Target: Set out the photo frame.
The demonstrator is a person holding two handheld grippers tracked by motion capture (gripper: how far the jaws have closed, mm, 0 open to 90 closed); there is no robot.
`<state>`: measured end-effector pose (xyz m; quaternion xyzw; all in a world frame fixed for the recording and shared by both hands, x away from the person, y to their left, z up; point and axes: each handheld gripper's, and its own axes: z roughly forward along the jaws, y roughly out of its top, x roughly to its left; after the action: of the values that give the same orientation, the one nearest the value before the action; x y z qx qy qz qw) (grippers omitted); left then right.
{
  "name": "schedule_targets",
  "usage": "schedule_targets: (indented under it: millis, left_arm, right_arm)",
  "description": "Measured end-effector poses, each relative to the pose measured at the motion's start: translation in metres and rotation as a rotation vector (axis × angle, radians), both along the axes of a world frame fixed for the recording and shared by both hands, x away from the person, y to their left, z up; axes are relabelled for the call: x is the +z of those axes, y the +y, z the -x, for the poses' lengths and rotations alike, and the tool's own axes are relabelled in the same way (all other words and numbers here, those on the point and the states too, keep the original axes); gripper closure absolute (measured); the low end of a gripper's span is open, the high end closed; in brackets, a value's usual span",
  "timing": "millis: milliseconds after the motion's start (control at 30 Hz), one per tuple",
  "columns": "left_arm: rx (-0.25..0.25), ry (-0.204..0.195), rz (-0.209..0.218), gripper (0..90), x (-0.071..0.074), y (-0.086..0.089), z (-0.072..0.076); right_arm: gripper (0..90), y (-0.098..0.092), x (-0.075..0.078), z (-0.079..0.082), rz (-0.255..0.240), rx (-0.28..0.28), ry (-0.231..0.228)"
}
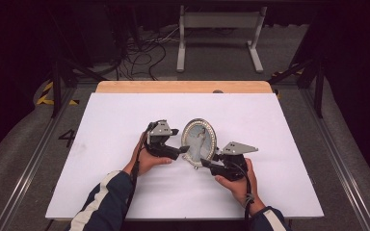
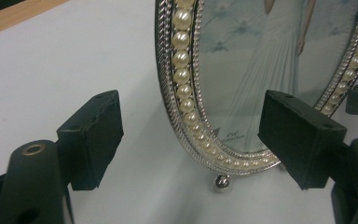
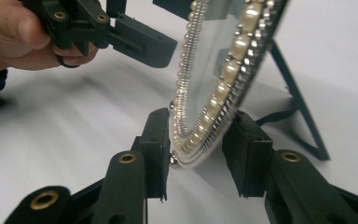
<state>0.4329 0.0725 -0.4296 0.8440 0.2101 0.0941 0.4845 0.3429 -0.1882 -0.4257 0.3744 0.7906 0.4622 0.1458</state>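
Standing upright near the middle of the tabletop [image 1: 125, 120], the frame [image 1: 200, 142] is an oval picture frame with a beaded metal rim, glass front and a thin rear strut [image 3: 303, 112] propping it. I have the left gripper [image 1: 180, 150] just left of the frame, jaws spread wide with the frame's lower left rim between them and neither pad touching it. My right gripper [image 1: 211, 164] sits at the frame's lower right edge, jaws partly open and straddling the rim, the pads close on either side but, as far as I can tell, not pressing. I judge the frame light but fragile: stiff metal, slippery glass, beads that could chip, and tippy on that strut. I would grip the metal rim edge-on, front to back, low down, squeezing gently.
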Motion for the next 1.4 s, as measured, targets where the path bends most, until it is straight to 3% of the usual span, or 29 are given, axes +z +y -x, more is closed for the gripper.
schedule_targets:
  millis: [467, 567, 767, 1067, 1400]
  left_arm:
    - [0.002, 0.027, 0.016, 26.5, -0.002, -0.008, -0.006]
    - [-0.007, 0.028, 0.022, 32.6, -0.003, -0.008, -0.006]
    - [-0.047, 0.038, 0.031, 43.5, -0.002, -0.009, -0.005]
    - [-0.031, 0.053, 0.031, 49.4, -0.002, -0.005, -0.004]
    - [-0.009, 0.040, 0.012, 56.8, -0.001, 0.002, 0.000]
  right_arm:
    - [73.2, -0.012, 0.015, 0.025, -0.056, -0.109, -0.177]
    - [78.3, -0.013, 0.017, 0.027, -0.074, -0.135, -0.204]
    - [82.7, -0.012, 0.016, 0.024, -0.085, -0.138, -0.201]
    - [83.1, -0.013, 0.017, 0.022, -0.098, -0.140, -0.188]
    - [82.4, -0.015, 0.016, 0.016, -0.099, -0.151, -0.182]
